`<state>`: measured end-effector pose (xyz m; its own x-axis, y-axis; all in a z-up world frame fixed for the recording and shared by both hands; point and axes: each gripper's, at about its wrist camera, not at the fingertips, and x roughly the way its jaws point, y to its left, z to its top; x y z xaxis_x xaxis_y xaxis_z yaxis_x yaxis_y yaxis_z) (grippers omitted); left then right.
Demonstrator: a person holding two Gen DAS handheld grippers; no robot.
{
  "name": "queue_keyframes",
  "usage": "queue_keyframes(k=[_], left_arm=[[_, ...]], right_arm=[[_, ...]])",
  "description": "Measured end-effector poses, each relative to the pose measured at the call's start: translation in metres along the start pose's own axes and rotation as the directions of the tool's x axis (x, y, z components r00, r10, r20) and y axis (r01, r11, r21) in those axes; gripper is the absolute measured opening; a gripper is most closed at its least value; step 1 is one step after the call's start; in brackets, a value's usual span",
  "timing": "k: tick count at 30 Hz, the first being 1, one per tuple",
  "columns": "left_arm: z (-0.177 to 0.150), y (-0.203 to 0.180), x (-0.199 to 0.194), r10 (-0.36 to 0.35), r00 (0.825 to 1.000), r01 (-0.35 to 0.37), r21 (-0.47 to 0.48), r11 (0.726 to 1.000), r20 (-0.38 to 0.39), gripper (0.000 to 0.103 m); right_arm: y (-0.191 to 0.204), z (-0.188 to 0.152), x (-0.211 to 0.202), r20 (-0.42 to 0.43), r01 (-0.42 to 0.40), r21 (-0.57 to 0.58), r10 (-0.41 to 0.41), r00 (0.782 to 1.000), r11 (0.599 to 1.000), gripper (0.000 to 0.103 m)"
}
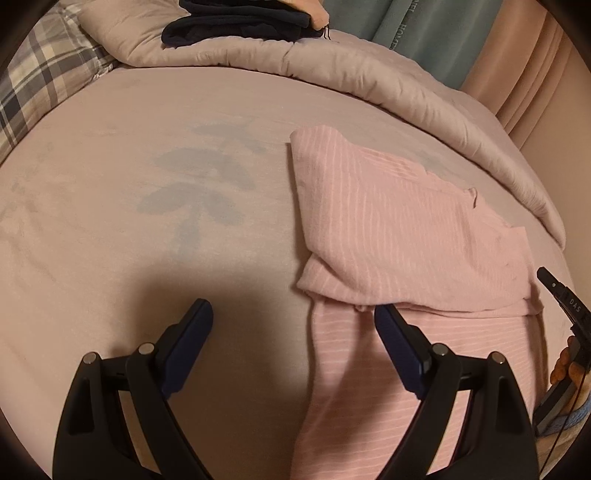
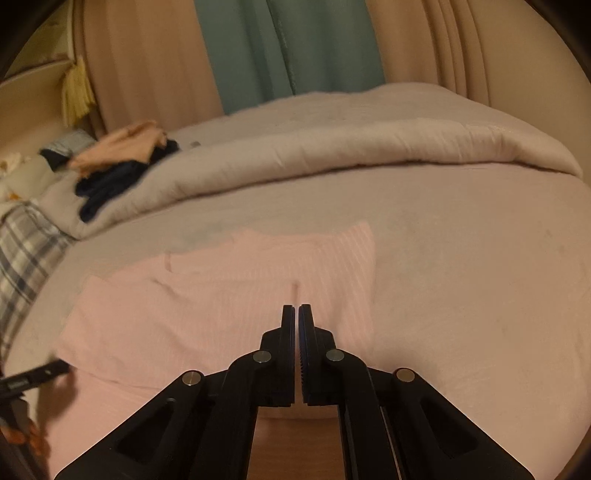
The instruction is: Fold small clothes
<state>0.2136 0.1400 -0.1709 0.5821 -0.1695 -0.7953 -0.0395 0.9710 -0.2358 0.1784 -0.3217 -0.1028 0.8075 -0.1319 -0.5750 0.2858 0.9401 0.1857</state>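
Note:
A pink striped garment (image 1: 406, 236) lies partly folded on the bed, its upper part laid over the lower part. It also shows in the right wrist view (image 2: 207, 295). My left gripper (image 1: 293, 314) is open and empty, just above the garment's left edge; its right finger is over the cloth. My right gripper (image 2: 297, 310) is shut with nothing between its fingers, above the garment's near edge. The right gripper's tip shows at the far right of the left wrist view (image 1: 561, 295).
The bed sheet (image 1: 147, 184) is pale with a grey leaf print. A rolled duvet (image 1: 332, 66) lies along the far side, with a pile of dark and peach clothes (image 1: 240, 22) on it. A plaid pillow (image 1: 40, 85) is at the left. Curtains (image 2: 280, 48) hang behind.

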Motion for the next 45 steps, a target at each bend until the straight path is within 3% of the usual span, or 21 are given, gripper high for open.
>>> queue_keyframes(k=[3, 5, 6, 8, 10, 14, 17, 18, 19, 23, 27, 29, 31, 32, 33, 35, 37, 43, 45], left_arm=[[-0.002, 0.001, -0.003, -0.005, 1.0, 0.005, -0.002, 1.0, -0.002, 0.089], [-0.002, 0.002, -0.003, -0.008, 1.0, 0.008, 0.007, 1.0, -0.005, 0.089], [-0.002, 0.0, -0.002, -0.006, 1.0, 0.006, 0.01, 1.0, -0.006, 0.089], [-0.003, 0.0, -0.002, -0.003, 1.0, 0.003, 0.017, 1.0, -0.005, 0.089], [-0.003, -0.001, -0.001, 0.002, 1.0, -0.002, 0.017, 1.0, -0.004, 0.09], [-0.002, 0.001, -0.002, -0.003, 1.0, 0.003, -0.004, 1.0, 0.004, 0.09], [-0.001, 0.003, -0.002, 0.003, 1.0, -0.003, -0.012, 1.0, 0.003, 0.09], [-0.001, 0.003, -0.002, 0.013, 1.0, -0.013, -0.009, 1.0, 0.002, 0.09], [-0.001, 0.003, -0.001, 0.023, 1.0, -0.023, -0.005, 1.0, 0.001, 0.09], [0.0, 0.001, 0.002, 0.049, 0.999, -0.049, 0.013, 0.999, 0.004, 0.09], [0.0, 0.0, 0.005, 0.072, 0.997, -0.072, 0.021, 0.997, 0.006, 0.093], [0.0, 0.0, 0.006, 0.082, 0.997, -0.082, 0.028, 0.996, 0.004, 0.094], [0.0, 0.0, 0.007, 0.088, 0.996, -0.088, 0.034, 0.996, 0.005, 0.095], [0.0, 0.001, 0.007, 0.089, 0.996, -0.089, 0.035, 0.995, 0.005, 0.095], [-0.001, 0.002, 0.006, 0.09, 0.996, -0.09, 0.035, 0.995, 0.005, 0.095], [-0.003, 0.006, 0.003, 0.102, 0.995, -0.102, 0.027, 0.994, 0.003, 0.095], [-0.006, 0.011, -0.002, 0.116, 0.993, -0.116, 0.016, 0.993, -0.002, 0.095], [-0.039, 0.035, -0.046, 0.1, 0.995, -0.1, -0.077, 0.992, 0.004, 0.095], [-0.052, 0.039, -0.061, 0.085, 0.996, -0.083, -0.097, 0.992, 0.015, 0.095]], right_arm=[[-0.014, -0.006, 0.008, -0.085, -0.045, 0.075, 0.051, 0.995, 0.996, 0.004], [-0.023, -0.008, 0.003, -0.073, -0.087, 0.151, 0.099, 0.992, 0.985, 0.006], [-0.028, -0.008, 0.001, -0.065, -0.127, 0.189, 0.141, 0.988, 0.974, 0.01], [-0.036, -0.005, -0.002, -0.045, -0.193, 0.252, 0.211, 0.976, 0.948, 0.031], [-0.033, -0.004, -0.002, -0.047, -0.221, 0.262, 0.241, 0.969, 0.939, 0.038], [-0.007, -0.001, 0.012, -0.126, -0.203, 0.157, 0.223, 0.967, 0.967, 0.038], [0.016, -0.006, 0.028, -0.197, -0.147, 0.021, 0.148, 0.969, 0.989, 0.035], [0.021, -0.009, 0.032, -0.203, -0.123, -0.02, 0.117, 0.972, 0.992, 0.028], [0.026, -0.01, 0.032, -0.198, -0.112, -0.06, 0.098, 0.975, 0.992, 0.008], [0.039, -0.007, 0.018, -0.148, -0.076, -0.149, 0.054, 0.987, 0.986, 0.006], [0.027, 0.0, 0.008, -0.097, 0.006, -0.107, -0.016, 0.995, 0.994, 0.006], [0.024, -0.004, 0.015, -0.126, 0.047, -0.127, -0.063, 0.99, 0.991, 0.006], [0.022, -0.008, 0.028, -0.197, 0.044, -0.135, -0.07, 0.978, 0.99, 0.006], [0.02, -0.008, 0.029, -0.195, 0.045, -0.129, -0.07, 0.978, 0.991, 0.006], [0.018, -0.007, 0.027, -0.192, 0.04, -0.114, -0.062, 0.979, 0.993, 0.008], [0.013, -0.005, 0.02, -0.191, 0.032, -0.08, -0.047, 0.981, 0.996, 0.025], [0.01, -0.006, 0.017, -0.194, 0.032, -0.07, -0.045, 0.98, 0.997, 0.035], [0.004, -0.018, -0.011, -0.208, 0.005, -0.061, -0.017, 0.978, 0.998, 0.036], [0.003, -0.028, -0.026, -0.218, -0.006, -0.063, -0.008, 0.976, 0.998, 0.042]])
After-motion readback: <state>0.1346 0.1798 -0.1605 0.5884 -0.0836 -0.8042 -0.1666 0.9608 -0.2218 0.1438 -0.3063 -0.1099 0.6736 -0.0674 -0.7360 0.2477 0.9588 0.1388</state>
